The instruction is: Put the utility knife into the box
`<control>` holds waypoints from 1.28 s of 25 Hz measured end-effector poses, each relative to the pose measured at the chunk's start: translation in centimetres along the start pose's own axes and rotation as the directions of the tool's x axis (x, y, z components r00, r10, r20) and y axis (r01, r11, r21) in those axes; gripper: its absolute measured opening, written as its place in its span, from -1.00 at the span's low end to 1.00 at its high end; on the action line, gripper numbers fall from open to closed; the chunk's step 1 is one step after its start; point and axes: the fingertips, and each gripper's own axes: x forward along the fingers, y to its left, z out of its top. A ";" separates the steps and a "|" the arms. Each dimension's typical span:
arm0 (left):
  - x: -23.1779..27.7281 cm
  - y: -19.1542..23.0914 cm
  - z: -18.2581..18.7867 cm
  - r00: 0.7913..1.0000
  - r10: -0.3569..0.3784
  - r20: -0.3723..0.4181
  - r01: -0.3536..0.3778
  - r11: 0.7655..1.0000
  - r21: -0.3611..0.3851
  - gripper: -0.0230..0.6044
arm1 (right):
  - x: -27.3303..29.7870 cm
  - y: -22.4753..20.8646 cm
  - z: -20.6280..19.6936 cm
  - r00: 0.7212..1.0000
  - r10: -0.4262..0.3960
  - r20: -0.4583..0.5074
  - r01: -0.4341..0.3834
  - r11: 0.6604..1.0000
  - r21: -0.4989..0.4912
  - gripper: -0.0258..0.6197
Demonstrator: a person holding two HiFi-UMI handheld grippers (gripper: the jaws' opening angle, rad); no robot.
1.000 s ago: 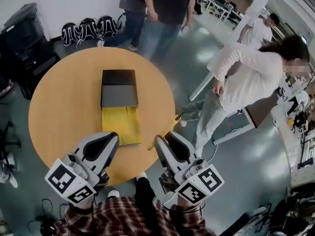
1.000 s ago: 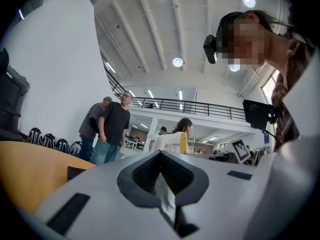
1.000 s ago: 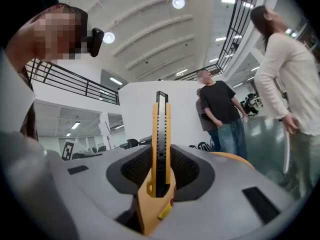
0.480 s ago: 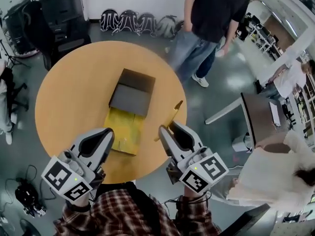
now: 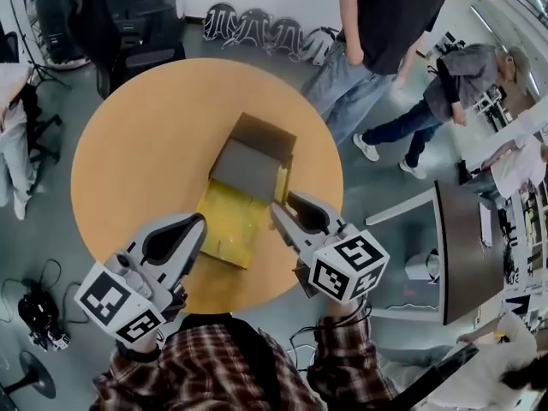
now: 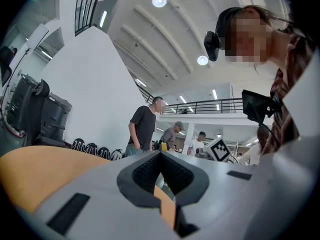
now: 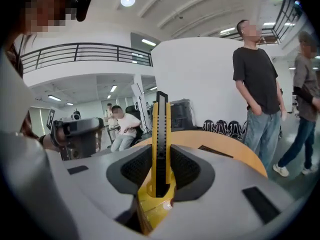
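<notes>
An open cardboard box (image 5: 246,163) with a grey inside and a yellow flap (image 5: 225,223) lies in the middle of the round wooden table (image 5: 128,161). My right gripper (image 5: 279,210) is shut on the yellow and black utility knife (image 5: 282,181), which points away from me along the box's right edge. In the right gripper view the knife (image 7: 160,134) stands upright between the pads of the right gripper (image 7: 161,156). My left gripper (image 5: 197,225) hovers at the near left of the yellow flap, and the left gripper (image 6: 160,156) is shut on nothing.
A person in a black shirt and jeans (image 5: 381,32) stands beyond the table's far right edge, another person (image 5: 445,92) walks behind. Black equipment cases (image 5: 128,15) and backpacks (image 5: 257,26) line the far wall. A desk (image 5: 467,247) stands to the right.
My right gripper has carried the knife left and forward, from off the table's right rim to the box's right edge. The head view has turned; the left gripper has barely moved.
</notes>
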 end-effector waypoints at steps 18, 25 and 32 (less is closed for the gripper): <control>-3.2 5.5 -3.5 0.984 0.179 -0.017 -0.179 0.979 -0.092 -0.89 | 15.1 -2.1 -21.1 0.708 0.089 -0.700 -0.225 0.969 -0.105 -0.54; -4.3 7.5 -3.7 0.974 0.225 -0.011 -0.225 0.969 -0.104 -0.89 | 17.3 -1.8 -26.1 0.556 0.041 -0.830 -0.294 0.944 -0.151 -0.54; -4.9 7.8 -3.9 0.972 0.234 -0.009 -0.234 0.966 -0.110 -0.89 | 17.7 -1.9 -28.7 0.479 -0.005 -0.878 -0.322 0.929 -0.181 -0.54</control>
